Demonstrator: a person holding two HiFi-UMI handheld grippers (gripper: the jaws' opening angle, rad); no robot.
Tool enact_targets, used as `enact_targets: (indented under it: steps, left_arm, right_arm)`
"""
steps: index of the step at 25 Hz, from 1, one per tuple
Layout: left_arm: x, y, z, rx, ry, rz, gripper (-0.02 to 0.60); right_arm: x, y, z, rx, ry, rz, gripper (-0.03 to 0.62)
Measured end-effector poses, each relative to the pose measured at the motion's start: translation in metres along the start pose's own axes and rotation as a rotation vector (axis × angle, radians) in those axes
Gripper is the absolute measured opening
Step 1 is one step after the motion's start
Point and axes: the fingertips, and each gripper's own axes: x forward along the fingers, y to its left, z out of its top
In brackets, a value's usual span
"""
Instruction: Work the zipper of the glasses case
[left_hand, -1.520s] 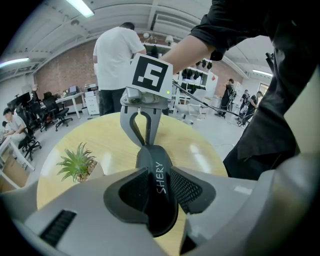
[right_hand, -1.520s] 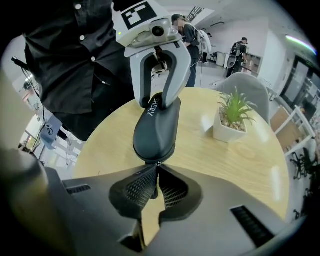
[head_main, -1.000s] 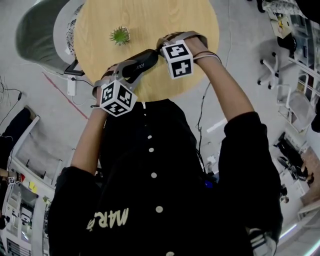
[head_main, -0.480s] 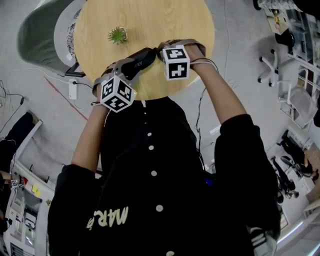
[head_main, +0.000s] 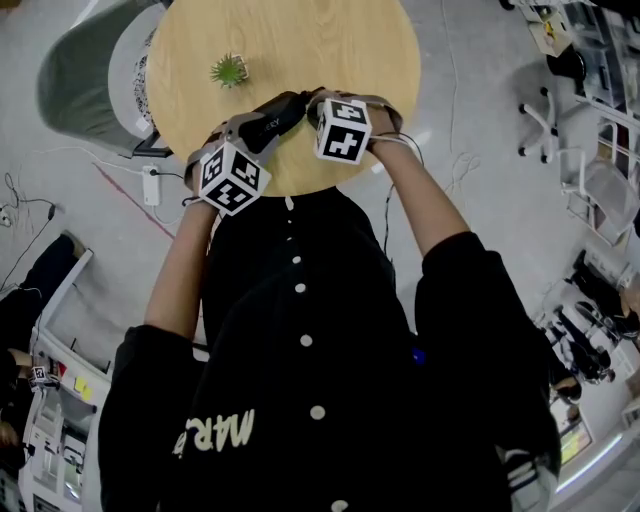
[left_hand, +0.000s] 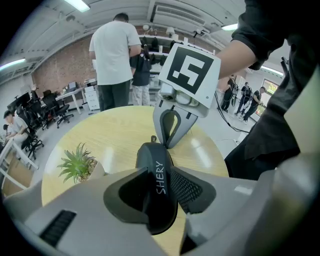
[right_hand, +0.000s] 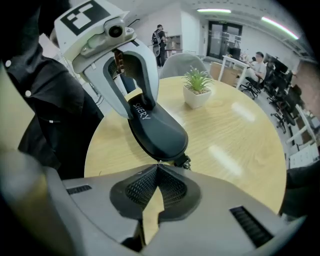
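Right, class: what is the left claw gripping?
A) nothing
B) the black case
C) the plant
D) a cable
B: the left claw clamps the case from both sides.

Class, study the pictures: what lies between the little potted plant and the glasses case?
Nothing: only bare wooden table separates the potted plant from the glasses case. The head view and the right gripper view show it.
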Motion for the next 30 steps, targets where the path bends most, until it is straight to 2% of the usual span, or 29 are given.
enact_targets:
  steps: [11,23,30]
  left_arm:
    - [0.001,0.001,-0.001,-0.045,0.071,-0.053,0.137]
    - [0.001,0.008,-0.001,-0.151,0.173,-0.197,0.124]
    - [0.001,0.007,0.0,-0.14,0.18,-0.208,0.124]
  right_arm:
    - [0.012,0.034,0.02,0.238,-0.117,-0.016,0.006]
    - [0.023,0.053,0.052,0.527,-0.244,-0.029,0.006]
    - [0.028,0.066,0.073,0.596,-0.287,-0.031,0.006]
